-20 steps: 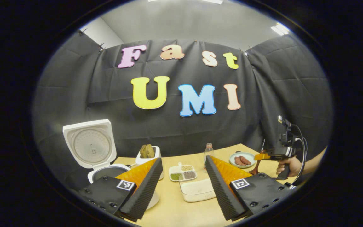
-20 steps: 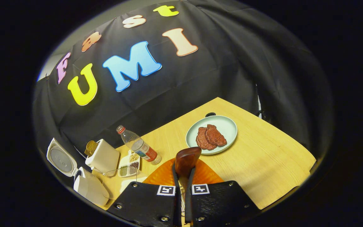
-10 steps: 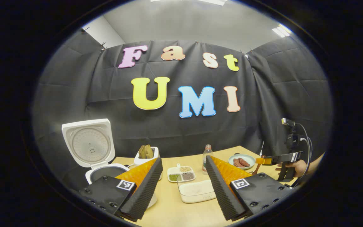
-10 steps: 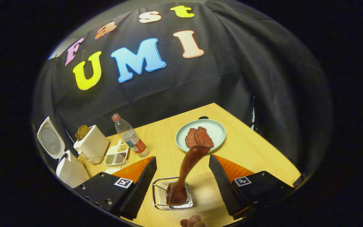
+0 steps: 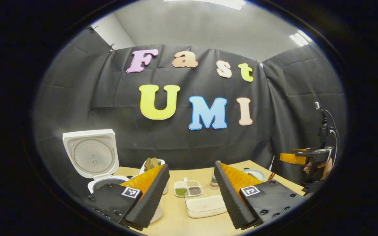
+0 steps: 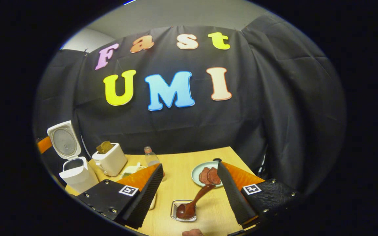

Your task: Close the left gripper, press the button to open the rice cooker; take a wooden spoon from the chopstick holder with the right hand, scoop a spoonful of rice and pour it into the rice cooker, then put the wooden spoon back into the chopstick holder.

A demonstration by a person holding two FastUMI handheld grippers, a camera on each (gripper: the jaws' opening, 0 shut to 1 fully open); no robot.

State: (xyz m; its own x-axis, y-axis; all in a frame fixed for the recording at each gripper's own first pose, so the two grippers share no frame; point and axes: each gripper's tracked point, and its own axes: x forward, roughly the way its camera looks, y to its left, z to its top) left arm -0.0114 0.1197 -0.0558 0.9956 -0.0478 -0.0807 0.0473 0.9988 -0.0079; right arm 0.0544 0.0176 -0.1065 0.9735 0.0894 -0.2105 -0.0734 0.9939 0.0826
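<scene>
The wooden spoon (image 6: 192,203) is leaning in the wire holder (image 6: 184,210) on the desk (image 6: 182,177), both hand-held grippers (image 6: 189,191) (image 5: 190,186) are hanging apart, and backing away cleanly is avoiding knocking it

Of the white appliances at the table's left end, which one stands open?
The rice cooker, farthest left: its lid is tipped up, showing the round inner plate. The toaster beside it has no lid, just bread sticking out of its top.
</scene>
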